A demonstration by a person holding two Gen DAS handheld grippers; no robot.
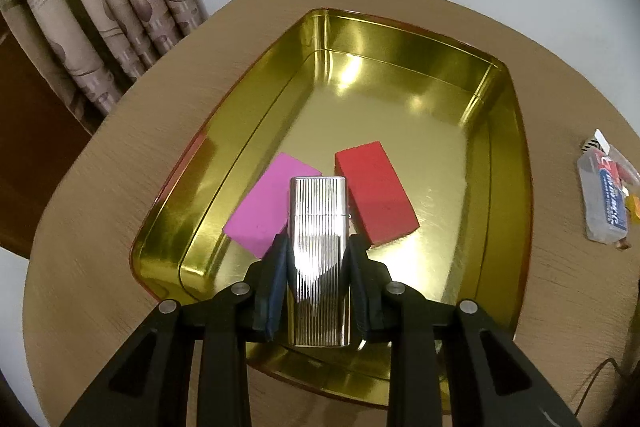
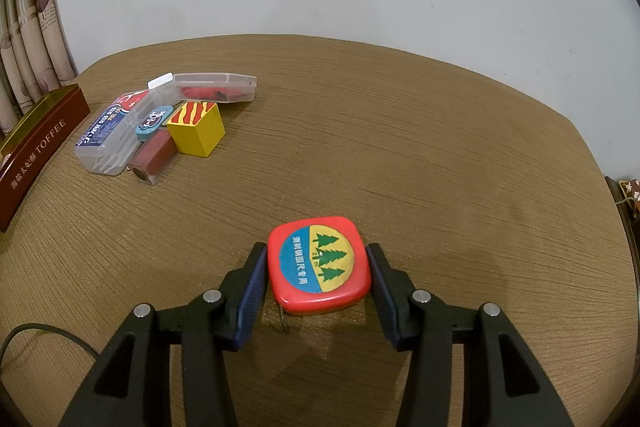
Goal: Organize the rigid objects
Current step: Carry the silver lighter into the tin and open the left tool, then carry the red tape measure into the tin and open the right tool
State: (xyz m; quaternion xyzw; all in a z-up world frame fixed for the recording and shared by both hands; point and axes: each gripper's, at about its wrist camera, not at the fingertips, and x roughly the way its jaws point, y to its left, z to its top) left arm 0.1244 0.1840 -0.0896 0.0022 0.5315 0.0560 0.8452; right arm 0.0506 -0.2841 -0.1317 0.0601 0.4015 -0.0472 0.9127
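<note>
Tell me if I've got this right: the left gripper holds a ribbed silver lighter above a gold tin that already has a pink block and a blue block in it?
Nearly. The second block is red, not blue, as the left wrist view shows. The rest holds.

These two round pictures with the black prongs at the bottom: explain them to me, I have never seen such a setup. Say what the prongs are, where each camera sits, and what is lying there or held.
The black prongs are two-finger grippers, one carried in each of a person's hands. Each has a wide-angle camera looking forward along its fingers, hence the rounded pictures.

In the left-hand camera's view, the left gripper is shut on a ribbed silver metal case, above a gold tin tray that already holds a pink block and a red block.

In the right-hand camera's view, the right gripper straddles a red tape measure lying on the wooden table. Whether its pads press on it I cannot tell. Farther back lie clear plastic boxes, a yellow block and a reddish-brown case.
</note>
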